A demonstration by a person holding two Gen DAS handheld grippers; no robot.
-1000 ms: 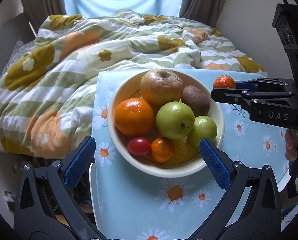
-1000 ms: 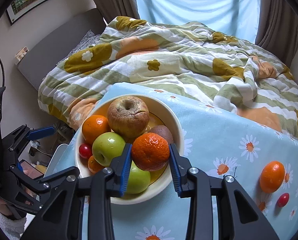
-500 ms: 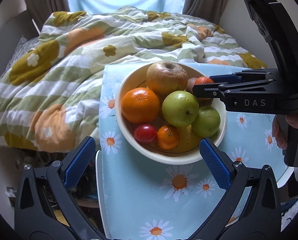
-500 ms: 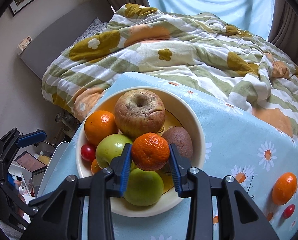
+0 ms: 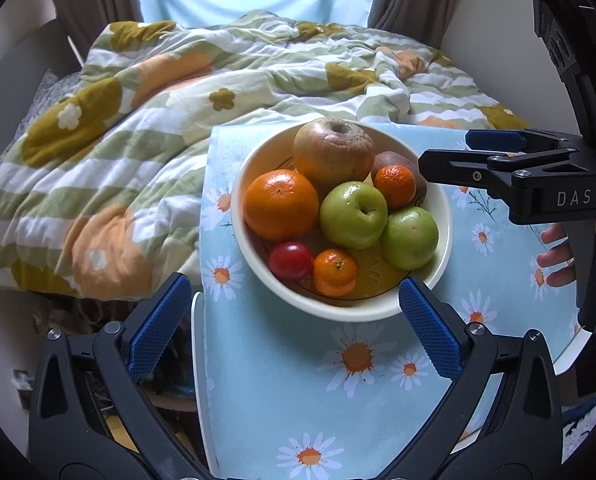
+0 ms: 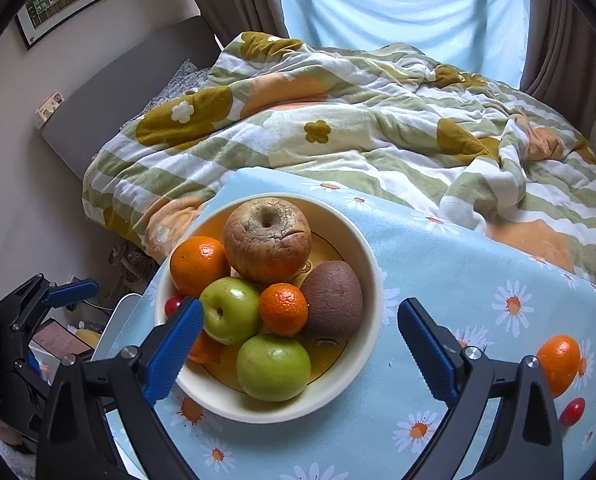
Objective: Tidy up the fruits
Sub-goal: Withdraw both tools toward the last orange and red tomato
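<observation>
A cream bowl [image 6: 367, 276] stood on a small table under a pale blue daisy-print cloth [image 6: 457, 264], beside a bed with a rumpled flowered quilt [image 6: 337, 120]. Most of the fruit was already gathered in it. Taking the bowl as a clock face in the right wrist view, a wrinkled old apple [image 6: 266, 238] lay at twelve o'clock, a large orange [image 6: 199, 265] at ten, a brown kiwi [image 6: 333, 300] at three, a green apple [image 6: 230, 309] at eight and a second green apple [image 6: 273, 366] at six. A small mandarin [image 6: 283, 309] rested at the centre, on top of the others. A red cherry tomato [image 6: 172, 305] peeked out at nine.

The right gripper [image 6: 299, 346] hovered over the bowl's near rim, its jaws opening wide with nothing gripped; the mandarin sat free beyond them. The left gripper [image 5: 290, 326] also stood wide and empty, just short of the bowl's near edge.

By the look of it, two pieces remained: another mandarin [image 6: 558, 364] and a second cherry tomato [image 6: 572, 411], both on the cloth well apart from the bowl, at about four o'clock.

The bowl was heaped, so a further round fruit could roll off. Little else blocked the way, and clutter below the table lay clear of the work.
</observation>
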